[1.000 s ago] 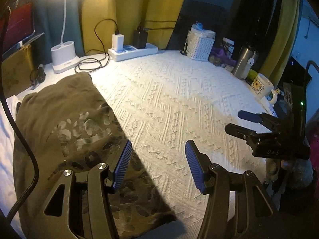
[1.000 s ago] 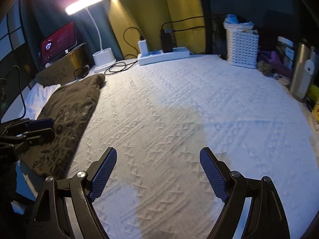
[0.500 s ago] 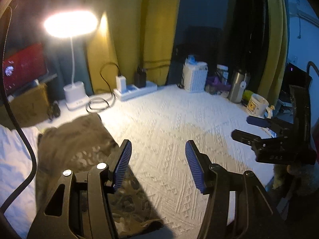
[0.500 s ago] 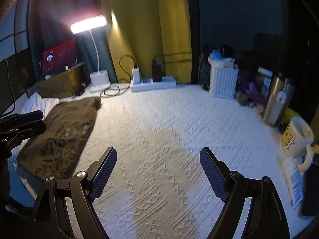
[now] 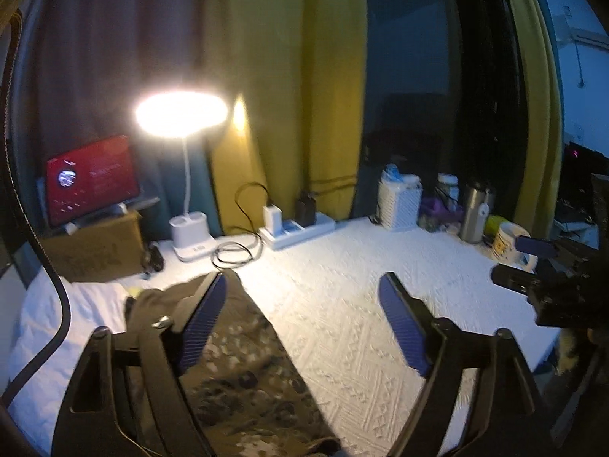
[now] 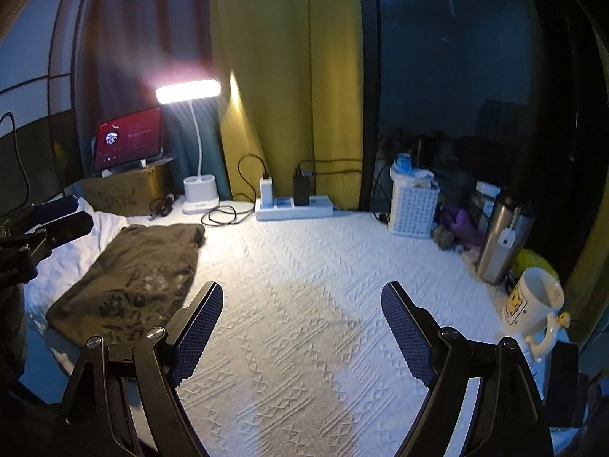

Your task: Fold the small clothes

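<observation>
A: Garment (image 6: 129,282), one olive printed piece, lay folded at the left edge of the white bedspread (image 6: 304,304), partly over a white pillow (image 6: 72,259). Anything gripped?

B: No. The left tool (image 5: 302,329) had just been spreading its jaws, nothing between them; the right tool (image 6: 302,333) stood released and bare too.

A: What could have gone wrong?

B: I judged the fold could slump off the soft pillow edge. A careless swing right might have tipped the mug (image 6: 533,301) or the steel flask (image 6: 498,240), and the loose cable (image 6: 224,215) could have snagged.

A: Counts?

B: One garment, two tools, one mug, one flask, one lamp (image 6: 188,91), one basket (image 6: 413,205).
</observation>
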Motion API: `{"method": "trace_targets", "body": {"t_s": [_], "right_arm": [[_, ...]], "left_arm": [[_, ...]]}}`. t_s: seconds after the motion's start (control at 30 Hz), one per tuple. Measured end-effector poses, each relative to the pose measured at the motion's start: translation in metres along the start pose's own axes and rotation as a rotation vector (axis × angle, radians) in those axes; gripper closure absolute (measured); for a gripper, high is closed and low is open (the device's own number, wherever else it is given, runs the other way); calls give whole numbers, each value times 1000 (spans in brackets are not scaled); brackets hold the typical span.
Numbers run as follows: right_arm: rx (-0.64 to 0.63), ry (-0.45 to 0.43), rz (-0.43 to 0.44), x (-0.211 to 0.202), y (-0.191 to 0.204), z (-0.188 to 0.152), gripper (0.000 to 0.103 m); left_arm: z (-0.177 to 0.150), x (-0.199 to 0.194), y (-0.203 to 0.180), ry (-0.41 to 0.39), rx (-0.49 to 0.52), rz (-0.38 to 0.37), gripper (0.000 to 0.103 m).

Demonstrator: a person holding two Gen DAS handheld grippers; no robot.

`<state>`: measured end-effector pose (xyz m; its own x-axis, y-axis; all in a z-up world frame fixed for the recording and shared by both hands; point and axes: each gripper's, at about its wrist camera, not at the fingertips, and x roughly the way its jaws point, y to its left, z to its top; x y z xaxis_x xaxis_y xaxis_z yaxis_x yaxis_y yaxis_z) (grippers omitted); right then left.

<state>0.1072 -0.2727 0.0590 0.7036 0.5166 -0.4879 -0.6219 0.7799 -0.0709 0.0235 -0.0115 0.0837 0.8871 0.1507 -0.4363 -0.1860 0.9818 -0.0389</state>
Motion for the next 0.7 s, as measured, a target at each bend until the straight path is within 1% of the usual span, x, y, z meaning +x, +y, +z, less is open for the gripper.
{"method": "trace_targets", "body": {"t_s": [0.07,0.13,0.33,0.43,0.5,0.53,0.6,0.7], "right_arm": [[-15,-20,-5,-9,4,3,17],[-28,-40,-9,-18,6,7,17],[-45,-115,-25,-44,16,18,16],[-54,-144,-31,-55,19,23,15],[-59,-163,-39,-63,22,26,12],[-63,-173,-43,-67,23,28,12],[-69,-194,-45,-75,27,31,11],[-76,-218,-56,-85,30,35,10]], "left_arm": [[3,-8,3,-31,-12,18,7],[7,-19,8,-70,-29,42,7],[15,-39,18,-123,-46,98,6],[20,-56,22,-171,-53,114,6],[22,-65,23,-197,-46,128,4],[22,-69,24,-211,-43,127,2],[22,-78,28,-240,-45,122,1],[23,-86,33,-256,-54,145,1]]}}
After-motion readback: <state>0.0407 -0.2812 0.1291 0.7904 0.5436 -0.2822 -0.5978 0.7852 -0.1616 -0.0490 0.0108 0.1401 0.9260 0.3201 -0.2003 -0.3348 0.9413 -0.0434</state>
